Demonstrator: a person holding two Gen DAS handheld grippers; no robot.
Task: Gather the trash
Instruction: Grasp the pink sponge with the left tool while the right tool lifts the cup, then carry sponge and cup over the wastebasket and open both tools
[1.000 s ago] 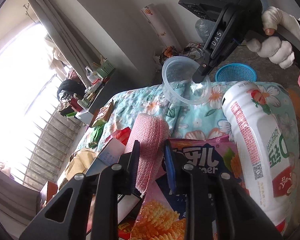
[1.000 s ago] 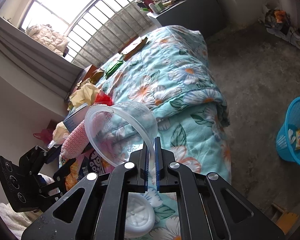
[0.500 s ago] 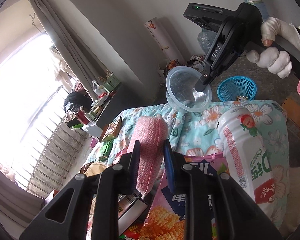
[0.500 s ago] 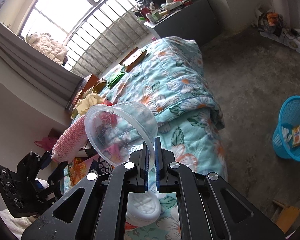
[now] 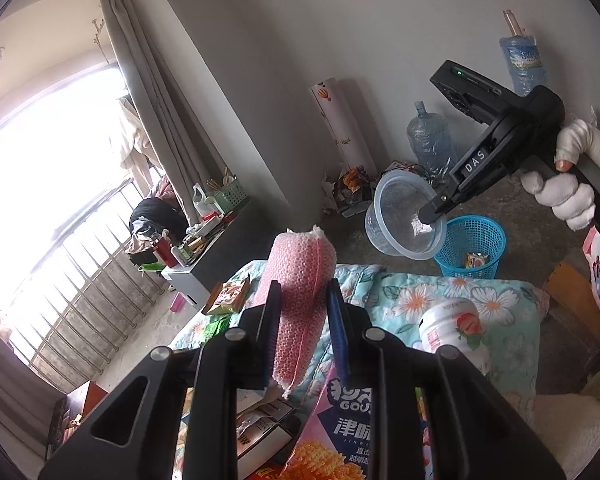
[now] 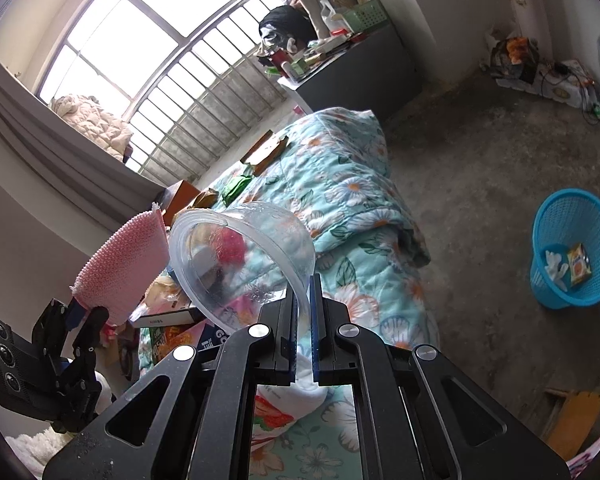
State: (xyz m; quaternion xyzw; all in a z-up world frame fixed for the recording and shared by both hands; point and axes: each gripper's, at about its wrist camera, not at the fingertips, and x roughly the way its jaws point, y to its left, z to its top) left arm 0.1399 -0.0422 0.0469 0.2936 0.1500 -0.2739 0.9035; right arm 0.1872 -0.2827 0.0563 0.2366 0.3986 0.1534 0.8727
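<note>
Right gripper (image 6: 304, 312) pinches only the plastic bowl (image 6: 240, 260) rim, left gripper (image 5: 300, 320) clamps pink wrap (image 5: 300, 292); bowl may slip before the basket (image 6: 572, 248) ahead.

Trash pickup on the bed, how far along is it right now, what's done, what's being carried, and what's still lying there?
Done: the blue basket on the floor already holds a few wrappers. In hand: the left gripper is shut on a pink bubble-wrap roll, and the right gripper pinches the clear plastic cup by its rim; neither has reached the basket. Left: the white bottle, the snack bag and small wrappers on the quilt.
</note>
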